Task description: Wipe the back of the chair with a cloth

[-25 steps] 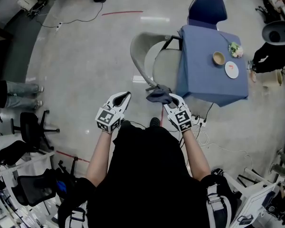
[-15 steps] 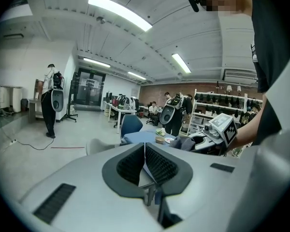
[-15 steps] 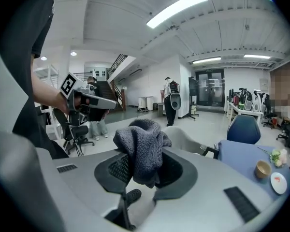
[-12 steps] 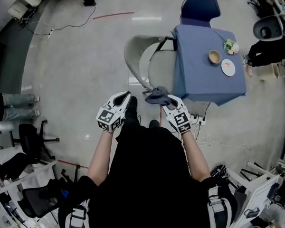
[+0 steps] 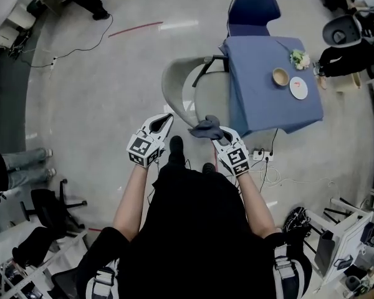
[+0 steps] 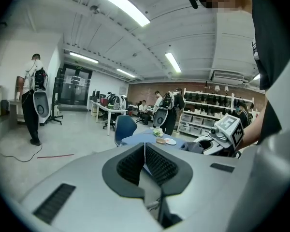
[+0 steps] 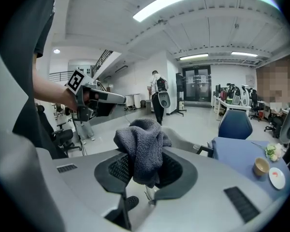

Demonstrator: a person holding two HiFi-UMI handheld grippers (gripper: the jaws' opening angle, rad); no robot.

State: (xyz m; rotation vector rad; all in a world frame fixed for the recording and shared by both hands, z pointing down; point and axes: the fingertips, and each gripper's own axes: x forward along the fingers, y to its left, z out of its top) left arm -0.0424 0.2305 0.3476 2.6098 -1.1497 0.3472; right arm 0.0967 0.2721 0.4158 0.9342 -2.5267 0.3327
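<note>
The grey shell chair (image 5: 188, 87) stands tucked against the blue-clothed table (image 5: 262, 98), with its curved back (image 5: 169, 80) turned toward me. A dark grey cloth (image 5: 206, 128) hangs bunched from my right gripper (image 5: 214, 131), which is shut on it just short of the chair's near edge. In the right gripper view the cloth (image 7: 141, 150) drapes over the jaws and the chair (image 7: 186, 142) shows behind it. My left gripper (image 5: 166, 119) hovers left of the cloth, shut with nothing in it; its pads (image 6: 152, 162) meet in the left gripper view.
The table carries a bowl (image 5: 280, 76), a plate (image 5: 298, 88) and small flowers (image 5: 297, 58). A blue chair (image 5: 253, 7) stands beyond it. Cables and a power strip (image 5: 262, 156) lie on the floor to the right. Office chairs (image 5: 48, 207) are at the lower left.
The person has stepped forward, one shoe now under the grippers. Both grippers keep the same pose, the cloth still held beside the chair's edge.
</note>
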